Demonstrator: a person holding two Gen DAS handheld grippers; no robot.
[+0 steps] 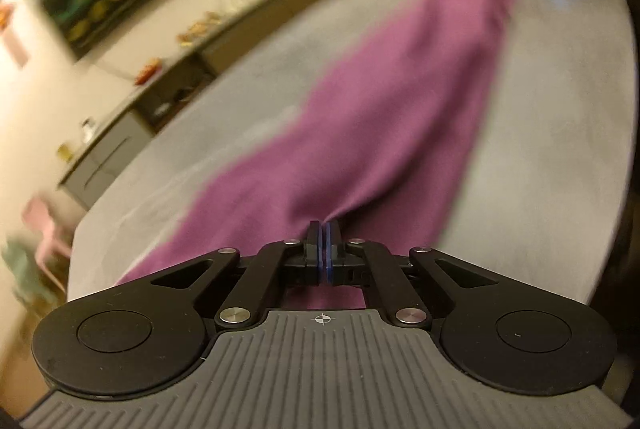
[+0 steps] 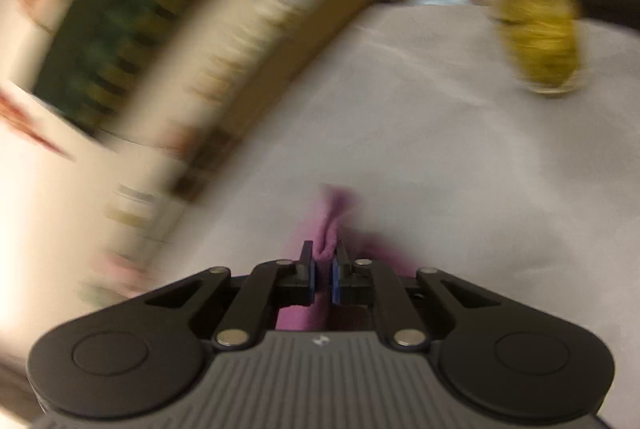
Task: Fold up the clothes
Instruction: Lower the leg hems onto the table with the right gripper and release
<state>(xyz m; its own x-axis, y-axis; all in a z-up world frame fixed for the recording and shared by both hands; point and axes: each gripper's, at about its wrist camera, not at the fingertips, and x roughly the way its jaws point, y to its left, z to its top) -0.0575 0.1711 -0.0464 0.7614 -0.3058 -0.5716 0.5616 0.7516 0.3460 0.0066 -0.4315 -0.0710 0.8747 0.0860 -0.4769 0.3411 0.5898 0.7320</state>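
Left gripper pressed together on purple garment, stretched long across grey table. Right gripper pinching a bunched purple fold. Views blurred.

Grey table under purple cloth, yellow object.

The left gripper is pinching the purple cloth with its fingers pressed fully together, a fold bunching at their tips. The right gripper is gripping another bunch of the same cloth, its fingers sitting slightly apart around the thicker fold, above the surface.
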